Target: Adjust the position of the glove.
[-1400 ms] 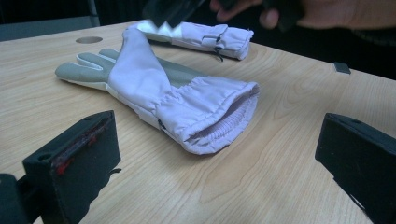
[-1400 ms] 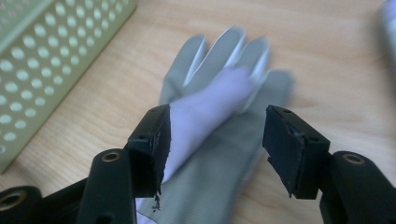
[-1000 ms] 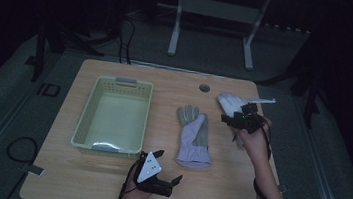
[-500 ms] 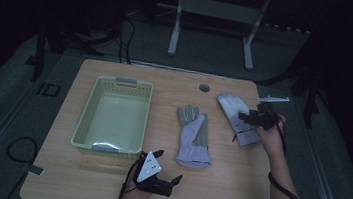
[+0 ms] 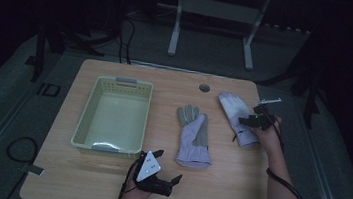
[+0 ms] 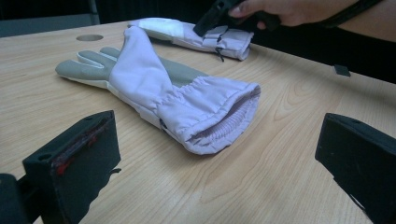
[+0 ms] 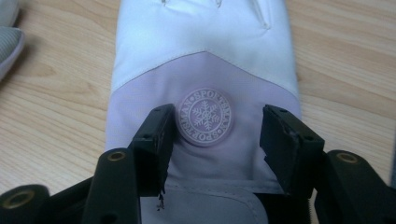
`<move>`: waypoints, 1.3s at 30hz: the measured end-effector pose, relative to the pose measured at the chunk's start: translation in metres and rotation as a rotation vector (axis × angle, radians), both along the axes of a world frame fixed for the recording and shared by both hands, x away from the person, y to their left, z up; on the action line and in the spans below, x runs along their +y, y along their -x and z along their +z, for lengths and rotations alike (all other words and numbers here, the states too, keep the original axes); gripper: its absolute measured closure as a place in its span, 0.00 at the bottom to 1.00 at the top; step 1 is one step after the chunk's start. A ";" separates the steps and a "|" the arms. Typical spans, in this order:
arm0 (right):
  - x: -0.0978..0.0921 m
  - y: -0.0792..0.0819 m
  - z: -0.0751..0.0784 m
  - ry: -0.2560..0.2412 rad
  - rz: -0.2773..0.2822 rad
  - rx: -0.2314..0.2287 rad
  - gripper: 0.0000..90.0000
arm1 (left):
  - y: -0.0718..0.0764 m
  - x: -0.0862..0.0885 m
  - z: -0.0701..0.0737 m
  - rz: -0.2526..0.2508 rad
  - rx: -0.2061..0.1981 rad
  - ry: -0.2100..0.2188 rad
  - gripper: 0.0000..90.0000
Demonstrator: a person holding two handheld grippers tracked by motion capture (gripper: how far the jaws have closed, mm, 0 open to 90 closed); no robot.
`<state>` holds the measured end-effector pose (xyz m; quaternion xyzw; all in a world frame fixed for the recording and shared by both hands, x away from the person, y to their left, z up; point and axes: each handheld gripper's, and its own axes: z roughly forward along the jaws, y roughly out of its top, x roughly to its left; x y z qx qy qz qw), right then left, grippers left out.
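Note:
Two lilac and white gloves lie on the wooden table [image 5: 104, 182]. The middle glove [image 5: 193, 134] [image 6: 154, 79] lies flat with its grey side up and its cuff toward me. My left gripper [image 5: 169, 166] [image 6: 215, 130] stands open near the front edge, its jaws wide apart just short of that cuff. The other glove [image 5: 233, 111] [image 7: 205, 42] lies at the right. My right gripper [image 5: 247, 121] [image 7: 217, 121] is open over its cuff end, with a jaw on each side of a round snowflake badge [image 7: 205, 115].
A pale green basket [image 5: 116, 80] stands empty at the table's left. A round cable hole [image 5: 204, 88] sits near the far edge. The floor beyond is dark, with a metal stand [image 5: 215, 8] on it. The right hand's cable [image 5: 285, 185] trails along the forearm.
The right glove, held up near the gripper a second ago, now lies flat on the table. The right hand moved right and a little nearer. The left gripper stayed put.

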<state>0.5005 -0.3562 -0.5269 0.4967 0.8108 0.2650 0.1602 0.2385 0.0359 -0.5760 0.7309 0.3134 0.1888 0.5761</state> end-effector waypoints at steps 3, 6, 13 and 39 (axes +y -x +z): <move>-0.003 -0.001 -0.006 -0.045 0.026 0.010 0.60 | 0.000 0.000 0.000 0.001 -0.001 0.000 0.00; -0.004 -0.001 -0.006 -0.060 0.053 0.022 0.68 | 0.000 0.000 0.000 0.002 0.000 0.001 0.00; 0.001 -0.004 -0.002 -0.051 0.026 0.068 0.81 | 0.000 0.000 0.000 0.003 0.003 0.004 0.00; 0.000 0.077 0.091 -0.147 -0.191 -0.072 0.89 | 0.000 0.000 0.000 0.006 0.001 0.000 0.00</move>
